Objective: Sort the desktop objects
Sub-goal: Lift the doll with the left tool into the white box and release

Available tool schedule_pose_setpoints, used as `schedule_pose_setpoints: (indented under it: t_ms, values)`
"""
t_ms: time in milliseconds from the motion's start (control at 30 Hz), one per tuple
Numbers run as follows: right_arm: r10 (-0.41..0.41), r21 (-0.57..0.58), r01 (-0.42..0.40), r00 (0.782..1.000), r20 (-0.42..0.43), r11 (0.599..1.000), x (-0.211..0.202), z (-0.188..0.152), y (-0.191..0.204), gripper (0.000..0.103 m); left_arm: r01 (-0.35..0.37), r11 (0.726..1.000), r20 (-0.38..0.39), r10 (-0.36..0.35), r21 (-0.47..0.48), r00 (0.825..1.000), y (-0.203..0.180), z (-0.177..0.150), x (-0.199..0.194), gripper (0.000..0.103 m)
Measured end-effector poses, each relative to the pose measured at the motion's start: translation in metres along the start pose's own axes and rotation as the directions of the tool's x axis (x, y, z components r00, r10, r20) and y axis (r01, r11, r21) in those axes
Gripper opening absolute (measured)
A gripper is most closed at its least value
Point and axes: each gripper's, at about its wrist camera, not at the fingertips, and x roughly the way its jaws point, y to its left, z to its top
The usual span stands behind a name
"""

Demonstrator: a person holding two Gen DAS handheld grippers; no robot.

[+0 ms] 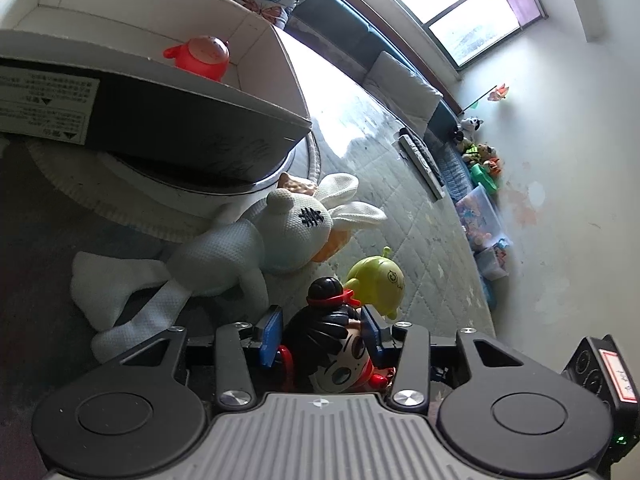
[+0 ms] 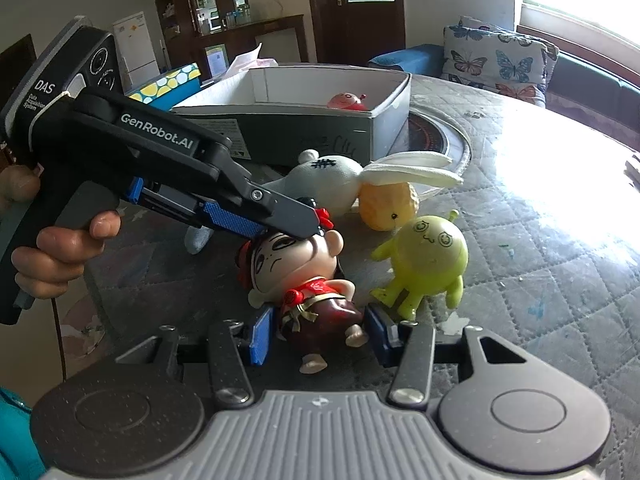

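Currently, the left gripper (image 1: 320, 338) clamps the doll's (image 2: 298, 276) head while the right gripper (image 2: 318, 334) clamps its body, beside the green figure (image 2: 424, 262).

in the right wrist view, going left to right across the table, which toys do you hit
doll with the red bow → orange toy → green toy

A family living room at home.
I see a butterfly-print cushion (image 2: 496, 64) on a bench seat, a glass-fronted cabinet (image 2: 216, 0), a wooden door (image 2: 360, 4), and toys along the wall (image 1: 480, 156).
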Motion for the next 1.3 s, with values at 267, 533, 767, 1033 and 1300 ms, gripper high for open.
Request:
schedule_pose_setpoints:
  t_ms: [267, 533, 767, 1033, 1300]
  values:
    - [-0.005, -0.062, 0.007, 0.999, 0.034, 0.998, -0.006, 0.022, 0.007, 0.046, -0.013, 1.0, 0.071, 0.012, 0.013, 0.997, -0.007, 0.009, -0.025, 0.042]
    - [0.014, -0.079, -0.01, 0.999, 0.043, 0.997, 0.0, 0.033, 0.013, 0.046, -0.022, 1.0, 0.098, 0.021, 0.006, 0.995, -0.004, 0.016, -0.038, 0.041]
    - [0.011, -0.133, 0.005, 0.993, 0.116, 0.991, -0.007, 0.071, 0.017, 0.046, -0.014, 1.0, 0.193, 0.009, 0.025, 0.981, -0.013, 0.046, -0.063, 0.04]
    - [0.033, -0.183, -0.001, 0.985, 0.169, 0.983, 0.02, 0.136, 0.014, 0.046, -0.042, 0.999, 0.283, 0.039, 0.004, 0.958, 0.003, 0.108, -0.076, 0.04]
    - [0.054, -0.2, -0.034, 0.994, 0.096, 0.979, 0.083, 0.184, 0.001, 0.046, -0.074, 0.993, 0.268, 0.095, -0.087, 0.959, 0.047, 0.154, -0.056, 0.039]
